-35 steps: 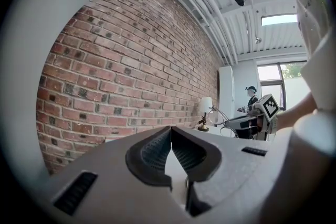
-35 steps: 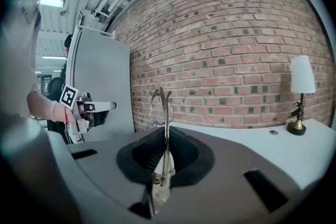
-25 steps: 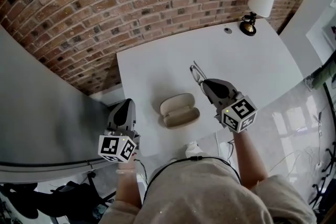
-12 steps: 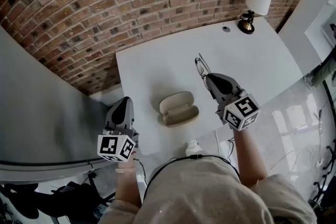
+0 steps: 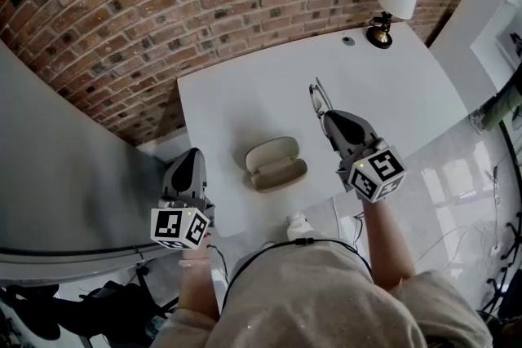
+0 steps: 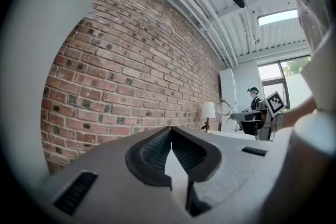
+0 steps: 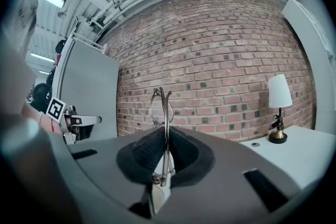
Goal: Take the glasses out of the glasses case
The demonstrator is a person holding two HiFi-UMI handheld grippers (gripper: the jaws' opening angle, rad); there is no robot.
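The beige glasses case (image 5: 275, 164) lies open on the white table (image 5: 245, 98), near its front edge, with nothing in it. My right gripper (image 5: 329, 119) hangs above the table to the right of the case, shut on the thin metal-framed glasses (image 5: 319, 98). In the right gripper view the folded glasses (image 7: 161, 113) stand upright between the pads, lenses sticking out past my right gripper (image 7: 166, 140). My left gripper (image 5: 190, 165) is off the table's left front corner, away from the case. In the left gripper view my left gripper (image 6: 171, 137) has its jaws together with nothing between them.
A small lamp (image 5: 394, 2) with a white shade stands at the table's far right corner, with a small dark round thing (image 5: 349, 41) beside it. A brick wall (image 5: 163, 4) runs behind the table. A grey partition (image 5: 65, 183) stands on the left. Cables lie on the floor at the right.
My right gripper has carried the glasses up and farther from the case, toward the back right. The left gripper and the case have stayed in place.
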